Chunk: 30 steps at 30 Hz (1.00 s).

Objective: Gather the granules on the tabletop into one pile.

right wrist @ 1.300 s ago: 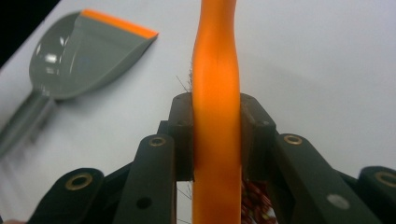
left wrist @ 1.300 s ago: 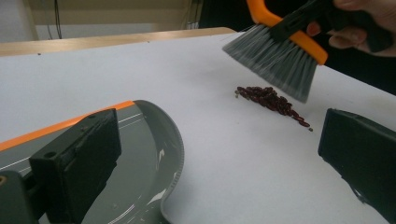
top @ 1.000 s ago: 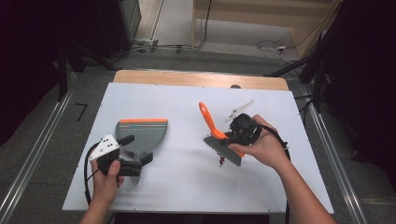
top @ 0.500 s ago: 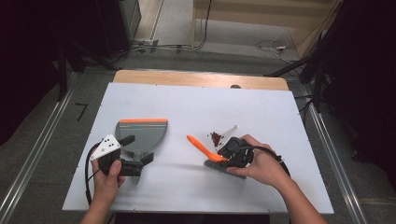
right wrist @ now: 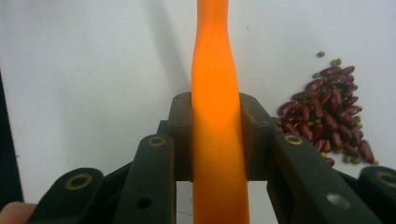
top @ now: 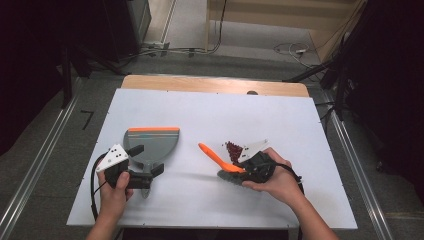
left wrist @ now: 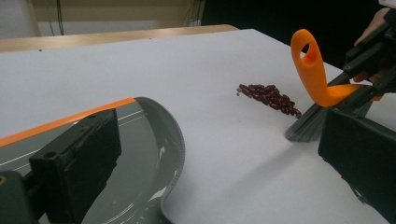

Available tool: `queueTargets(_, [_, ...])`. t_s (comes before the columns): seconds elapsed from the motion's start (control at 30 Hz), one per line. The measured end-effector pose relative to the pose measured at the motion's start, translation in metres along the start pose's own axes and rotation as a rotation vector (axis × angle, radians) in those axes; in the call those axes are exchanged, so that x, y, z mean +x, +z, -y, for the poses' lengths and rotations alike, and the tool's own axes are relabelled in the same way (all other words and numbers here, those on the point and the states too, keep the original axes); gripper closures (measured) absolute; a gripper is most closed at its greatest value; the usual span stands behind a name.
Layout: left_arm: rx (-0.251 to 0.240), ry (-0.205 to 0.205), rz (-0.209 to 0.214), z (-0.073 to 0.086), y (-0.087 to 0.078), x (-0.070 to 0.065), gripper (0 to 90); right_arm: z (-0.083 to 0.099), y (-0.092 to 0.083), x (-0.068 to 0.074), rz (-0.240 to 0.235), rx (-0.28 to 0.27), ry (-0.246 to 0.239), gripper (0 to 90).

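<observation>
- So the right gripper (top: 250, 170) is clamped tight on the orange brush handle (right wrist: 215, 140), jaws pressed against both sides of it.
- Brush bristles (left wrist: 310, 123) sit on the white table (top: 200, 115), handle pointing off toward 10 o'clock in the high view.
- Pile of red beans (top: 233, 148) is just beside the brush, at about 12 o'clock from the right gripper.
- Left gripper (top: 142, 177) has the grey dustpan (top: 150, 145) by its stem, jaws closed on it, pan's orange lip at 12 o'clock.
- Dustpan is well apart from the beans, at their 9 o'clock.
</observation>
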<state>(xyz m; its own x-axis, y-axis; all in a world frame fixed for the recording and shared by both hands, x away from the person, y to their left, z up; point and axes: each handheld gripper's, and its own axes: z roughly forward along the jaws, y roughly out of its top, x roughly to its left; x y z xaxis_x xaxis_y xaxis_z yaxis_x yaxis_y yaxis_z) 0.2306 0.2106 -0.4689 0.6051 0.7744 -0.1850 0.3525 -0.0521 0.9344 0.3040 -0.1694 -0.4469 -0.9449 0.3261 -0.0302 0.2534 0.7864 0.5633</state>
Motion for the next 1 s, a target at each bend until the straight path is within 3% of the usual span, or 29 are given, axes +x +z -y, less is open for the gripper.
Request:
queueTargets(0.53, [-0.001,-0.006,0.004,0.0,-0.001,0.002,0.0,-0.004,0.007,-0.036,-0.008,-0.038,0.02,68.8])
queueTargets(0.93, [-0.007,-0.011,0.007,0.0,-0.001,0.003,0.0,-0.011,0.011,-0.05,0.011,-0.041,0.024,68.8])
queueTargets(1.0, [-0.007,-0.011,0.006,0.0,-0.001,0.003,0.0,-0.011,0.012,-0.052,0.009,-0.045,0.042,68.8])
